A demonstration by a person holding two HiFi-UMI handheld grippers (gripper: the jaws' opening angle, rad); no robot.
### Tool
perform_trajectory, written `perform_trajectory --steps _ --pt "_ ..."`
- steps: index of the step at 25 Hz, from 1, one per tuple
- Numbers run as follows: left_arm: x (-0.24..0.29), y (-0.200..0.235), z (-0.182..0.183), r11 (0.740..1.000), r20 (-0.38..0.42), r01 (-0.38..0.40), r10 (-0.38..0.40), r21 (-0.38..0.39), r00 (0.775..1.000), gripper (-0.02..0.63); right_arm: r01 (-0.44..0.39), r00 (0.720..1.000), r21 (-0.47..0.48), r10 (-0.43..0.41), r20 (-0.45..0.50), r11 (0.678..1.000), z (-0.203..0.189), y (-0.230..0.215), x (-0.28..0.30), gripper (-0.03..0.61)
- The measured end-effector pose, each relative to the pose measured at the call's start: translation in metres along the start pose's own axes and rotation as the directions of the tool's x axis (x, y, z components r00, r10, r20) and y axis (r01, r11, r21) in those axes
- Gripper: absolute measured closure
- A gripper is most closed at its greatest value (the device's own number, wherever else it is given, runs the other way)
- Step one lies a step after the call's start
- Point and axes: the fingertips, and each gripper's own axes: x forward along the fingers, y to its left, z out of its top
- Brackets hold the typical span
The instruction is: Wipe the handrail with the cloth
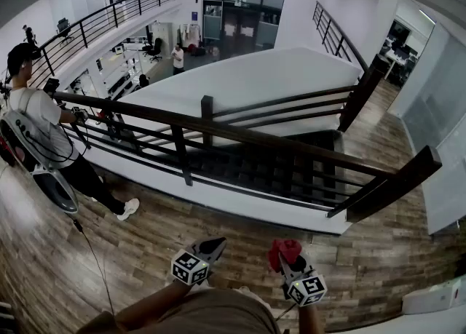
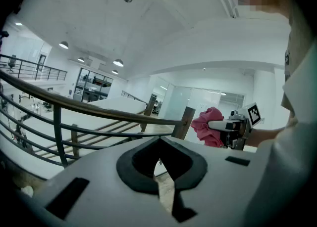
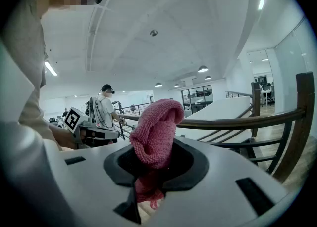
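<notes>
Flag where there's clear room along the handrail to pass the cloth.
Top handrail is bare from the middle post to the right end post. Floor before it is bare too. Crowded at left: a person stands at the rail.

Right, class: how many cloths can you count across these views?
1. The pink cloth is clamped in the right gripper, short of the handrail. No other shows; one could lie out of view.

Mezzanine landing around a dark stairwell [image 1: 284, 169].
Left of the stairwell, a person in a white shirt [image 1: 45, 114] stands on the wood floor [image 1: 145, 245] wearing a backpack [image 1: 29, 152], with a thin cable [image 1: 93, 256] trailing nearby. Beyond the stairwell, on the lower level, another person [image 1: 178, 57] stands near what may be glass doors [image 1: 237, 12]. A pale box [image 1: 437, 296] lies right of the stairwell.
</notes>
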Motion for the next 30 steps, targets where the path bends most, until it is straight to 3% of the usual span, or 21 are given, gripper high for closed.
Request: perform_trajectory --steps 8,13,19,23,30 --pt "0.042 -0.025 0.012 0.999 0.005 -0.024 0.024 0.037 1.000 0.597 -0.014 0.999 -0.021 0.015 0.035 1.000 0.012 -0.043 -0.005 0.474" --pt "0.056 -0.031 0.017 0.996 0.015 -0.061 0.060 0.065 0.998 0.597 -0.058 0.998 0.020 0.058 0.009 0.998 0.008 -0.064 -0.005 0.472" --pt "0.071 -0.027 0.033 0.987 0.036 -0.132 0.129 0.090 0.991 0.597 -0.087 0.995 -0.026 0.086 -0.039 0.996 0.010 -0.082 -0.001 0.472" --pt "0.071 -0.030 0.038 0.979 0.062 -0.181 0.176 0.091 0.982 0.597 -0.104 0.994 -0.002 0.104 -0.039 0.995 0.014 -0.088 -0.005 0.472" --pt "0.089 -0.045 0.022 0.963 0.085 -0.258 0.251 0.083 0.964 0.597 -0.188 0.980 -0.026 0.185 -0.072 0.982 0.002 -0.109 -0.006 0.472"
